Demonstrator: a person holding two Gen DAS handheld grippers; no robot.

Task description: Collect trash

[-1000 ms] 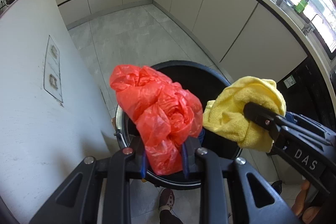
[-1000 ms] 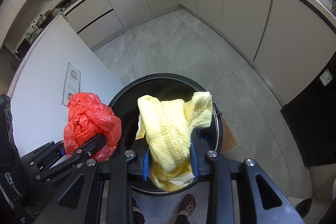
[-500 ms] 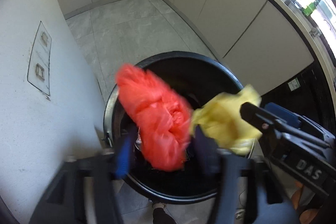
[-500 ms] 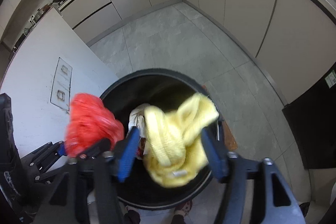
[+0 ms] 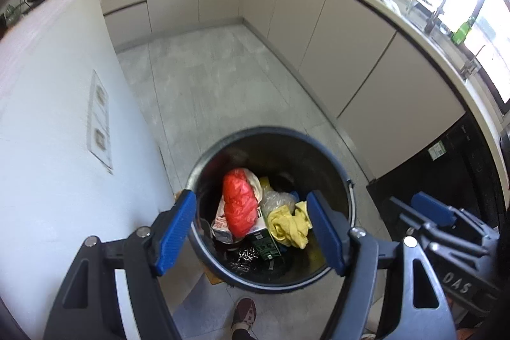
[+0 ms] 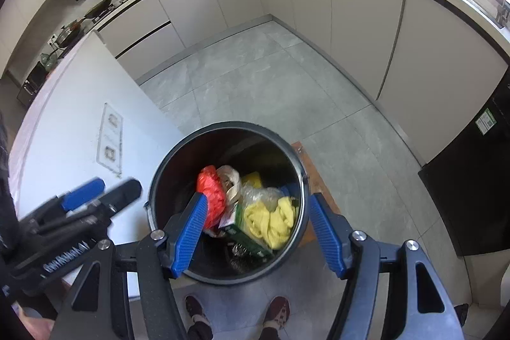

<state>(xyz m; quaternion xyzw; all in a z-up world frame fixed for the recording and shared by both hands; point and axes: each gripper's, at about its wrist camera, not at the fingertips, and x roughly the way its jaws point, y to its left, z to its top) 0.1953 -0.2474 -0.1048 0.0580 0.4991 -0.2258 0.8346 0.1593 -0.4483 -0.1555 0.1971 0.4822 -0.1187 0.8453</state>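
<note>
A black round trash bin (image 5: 318,145) stands on the floor below both grippers; it also shows in the right wrist view (image 6: 178,148). Inside it lie a red plastic bag (image 5: 239,206) (image 6: 212,190), a yellow cloth (image 5: 288,223) (image 6: 269,220), a green carton (image 5: 263,236) and clear plastic wrap (image 6: 258,195). My left gripper (image 5: 250,233) is open and empty above the bin's near rim. My right gripper (image 6: 258,231) is open and empty above the bin too. The left gripper also shows in the right wrist view (image 6: 102,193).
A white counter side with two sockets (image 5: 100,123) stands just left of the bin. Beige cabinets (image 5: 357,53) run along the back and right. A black appliance (image 6: 478,180) is at right. The person's shoes (image 6: 277,311) are at the bin's near side.
Both grippers opened. The red bag and the yellow cloth fell from them into the bin. Both grippers rose and now hang empty above it.
</note>
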